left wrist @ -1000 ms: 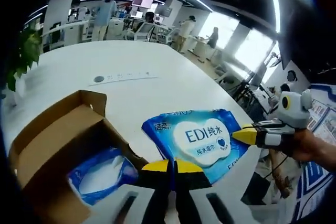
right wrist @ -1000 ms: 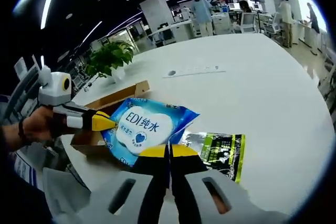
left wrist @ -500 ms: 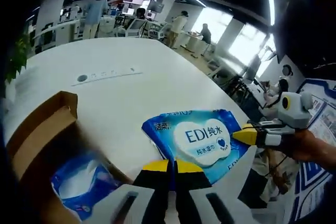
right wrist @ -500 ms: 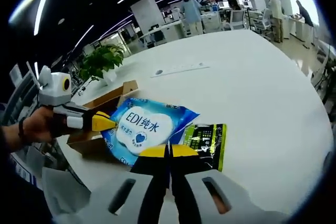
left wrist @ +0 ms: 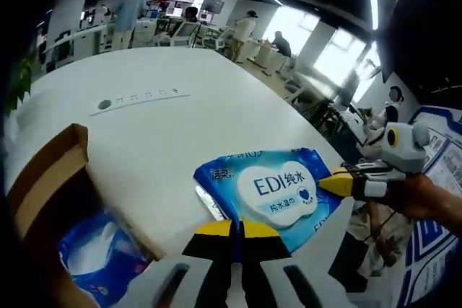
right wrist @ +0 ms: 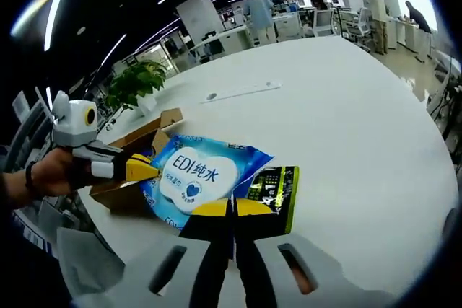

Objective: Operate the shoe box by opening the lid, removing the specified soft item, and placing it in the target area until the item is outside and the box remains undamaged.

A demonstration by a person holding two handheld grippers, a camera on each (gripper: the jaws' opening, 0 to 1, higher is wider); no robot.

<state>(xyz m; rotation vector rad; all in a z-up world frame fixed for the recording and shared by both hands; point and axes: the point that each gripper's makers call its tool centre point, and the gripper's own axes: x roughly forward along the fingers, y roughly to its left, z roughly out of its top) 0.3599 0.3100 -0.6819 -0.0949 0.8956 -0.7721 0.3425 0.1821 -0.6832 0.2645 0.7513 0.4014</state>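
Both grippers pinch one blue wipes pack [left wrist: 273, 190] from opposite edges and hold it above the white table [left wrist: 180, 128]. The left gripper [left wrist: 236, 230] has its jaws pressed together on the pack's near edge; the right gripper [right wrist: 232, 208] does the same on its side, each held in a hand [right wrist: 45, 172]. The open cardboard box [left wrist: 45, 178] sits to the left with another blue pack [left wrist: 97, 247] inside, partly cut off. A green and black packet [right wrist: 273, 185] lies on the table, half hidden behind the right gripper.
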